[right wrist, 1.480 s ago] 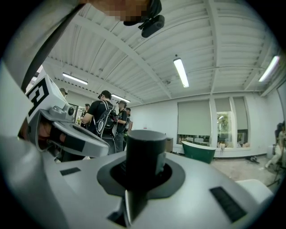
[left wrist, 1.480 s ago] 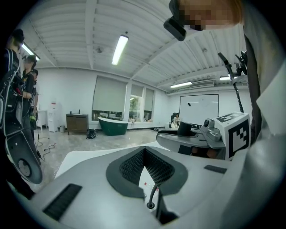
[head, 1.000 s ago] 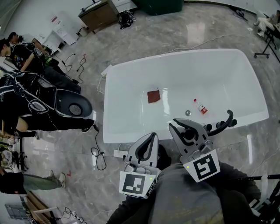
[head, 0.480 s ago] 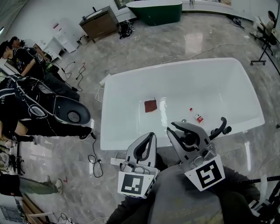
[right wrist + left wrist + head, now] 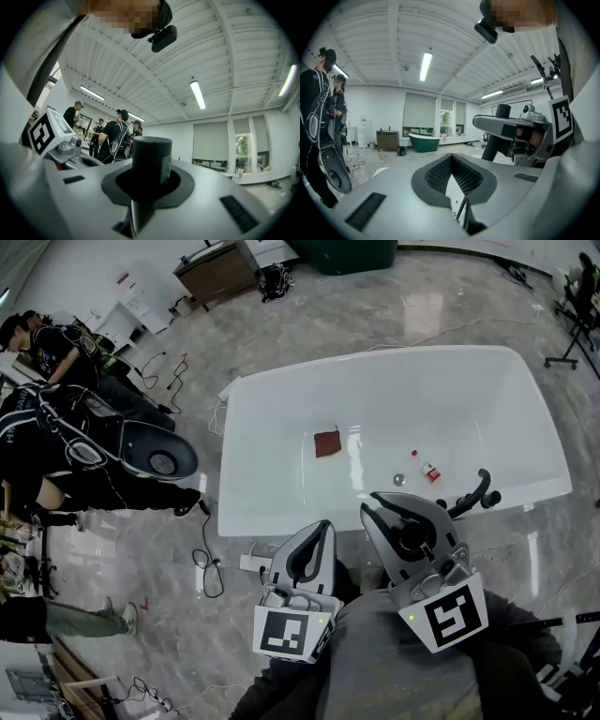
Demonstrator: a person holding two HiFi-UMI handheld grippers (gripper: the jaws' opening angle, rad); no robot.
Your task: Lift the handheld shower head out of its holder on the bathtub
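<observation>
My right gripper (image 5: 394, 509) is shut on the black handle of the shower head (image 5: 410, 536), held over the near rim of the white bathtub (image 5: 450, 409). In the right gripper view the handle (image 5: 151, 159) stands upright between the jaws of the right gripper (image 5: 151, 180). The black holder and tap (image 5: 473, 495) sit on the rim just to the right, apart from the handle. My left gripper (image 5: 322, 529) hangs beside the right one, shut and with nothing in it. The left gripper view shows the left gripper (image 5: 452, 176) closed, with the right gripper (image 5: 506, 129) and the handle (image 5: 502, 111) to its right.
Inside the tub lie a red cloth (image 5: 327, 442), a small bottle (image 5: 430, 469) and the drain (image 5: 398, 480). People (image 5: 56, 427) stand at the left. Cables (image 5: 211, 568) trail on the marble floor near the tub. A brown cabinet (image 5: 214, 273) stands far back.
My right gripper has risen a little toward the head camera with the shower head handle still in it. The left gripper has barely shifted beside it.
</observation>
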